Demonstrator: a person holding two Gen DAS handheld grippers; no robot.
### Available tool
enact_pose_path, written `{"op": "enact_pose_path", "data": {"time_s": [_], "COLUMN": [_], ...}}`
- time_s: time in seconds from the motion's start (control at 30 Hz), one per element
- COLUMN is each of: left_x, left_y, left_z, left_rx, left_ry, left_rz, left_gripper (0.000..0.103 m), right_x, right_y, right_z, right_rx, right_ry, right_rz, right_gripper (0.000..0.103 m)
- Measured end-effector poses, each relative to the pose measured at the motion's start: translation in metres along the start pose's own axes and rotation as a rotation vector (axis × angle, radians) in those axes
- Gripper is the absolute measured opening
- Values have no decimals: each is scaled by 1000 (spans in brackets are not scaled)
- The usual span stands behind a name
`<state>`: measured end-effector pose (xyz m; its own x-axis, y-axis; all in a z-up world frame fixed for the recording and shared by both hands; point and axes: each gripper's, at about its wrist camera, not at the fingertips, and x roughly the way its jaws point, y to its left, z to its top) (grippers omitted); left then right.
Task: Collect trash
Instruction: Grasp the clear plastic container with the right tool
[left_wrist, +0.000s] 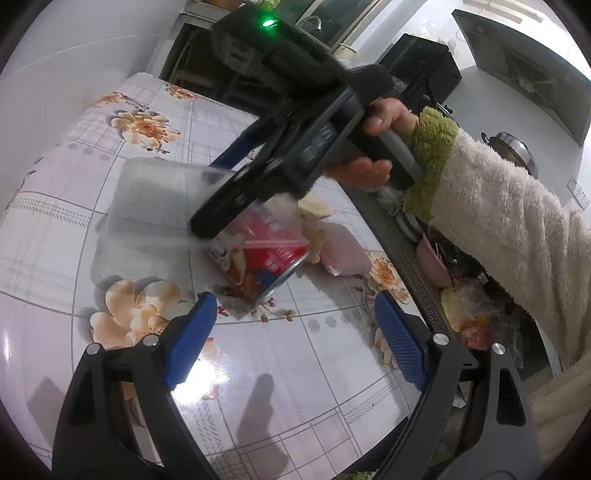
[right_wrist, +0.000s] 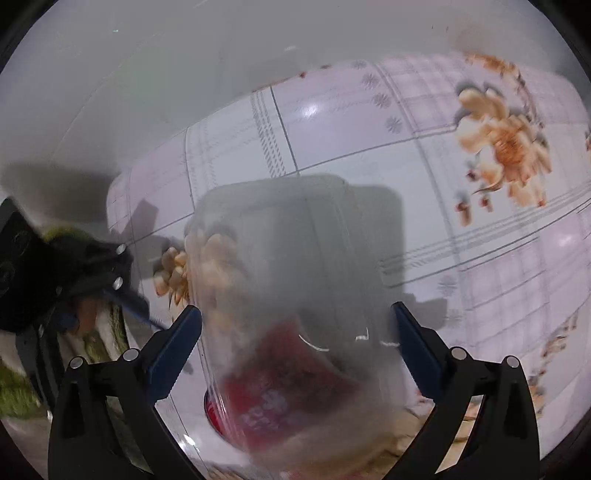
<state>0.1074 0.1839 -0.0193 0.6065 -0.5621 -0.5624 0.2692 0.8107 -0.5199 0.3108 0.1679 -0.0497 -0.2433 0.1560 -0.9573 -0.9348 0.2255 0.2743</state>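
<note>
A clear plastic takeaway box (left_wrist: 147, 214) lies on the floral tablecloth (left_wrist: 258, 369). A red can (left_wrist: 266, 262) lies on its side against the box. In the left wrist view my right gripper (left_wrist: 236, 184) reaches down over the box and can. In the right wrist view the box (right_wrist: 295, 277) fills the space between the right gripper's (right_wrist: 295, 332) open fingers, with the red can (right_wrist: 280, 402) blurred behind it. My left gripper (left_wrist: 295, 332) is open and empty, just short of the can.
A pink crumpled wrapper (left_wrist: 343, 251) and pale scraps (left_wrist: 314, 218) lie behind the can. The table's right edge (left_wrist: 406, 266) drops to a cluttered floor with bags (left_wrist: 465, 310). A wall stands at the table's far side.
</note>
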Motion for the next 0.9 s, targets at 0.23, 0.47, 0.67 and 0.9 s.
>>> {"op": "enact_pose_path", "data": {"time_s": [0.23, 0.47, 0.67, 0.9], "left_x": [-8, -12, 1, 32], "left_y": [4, 15, 30, 46], "left_z": [-3, 1, 20, 38], "left_rx": [-22, -76, -194, -314], "left_ry": [-13, -30, -41, 33], "left_rz": [26, 84, 155, 226], "left_gripper": [83, 83, 83, 82], "right_x": [2, -71, -123, -93], "right_y": [4, -2, 13, 66], "right_z": [13, -19, -131, -276], "right_rx": [43, 230, 572, 929], "right_ry": [-74, -355, -597, -662], "right_rz": [-21, -137, -340, -432], "right_gripper": [89, 82, 82, 82]}}
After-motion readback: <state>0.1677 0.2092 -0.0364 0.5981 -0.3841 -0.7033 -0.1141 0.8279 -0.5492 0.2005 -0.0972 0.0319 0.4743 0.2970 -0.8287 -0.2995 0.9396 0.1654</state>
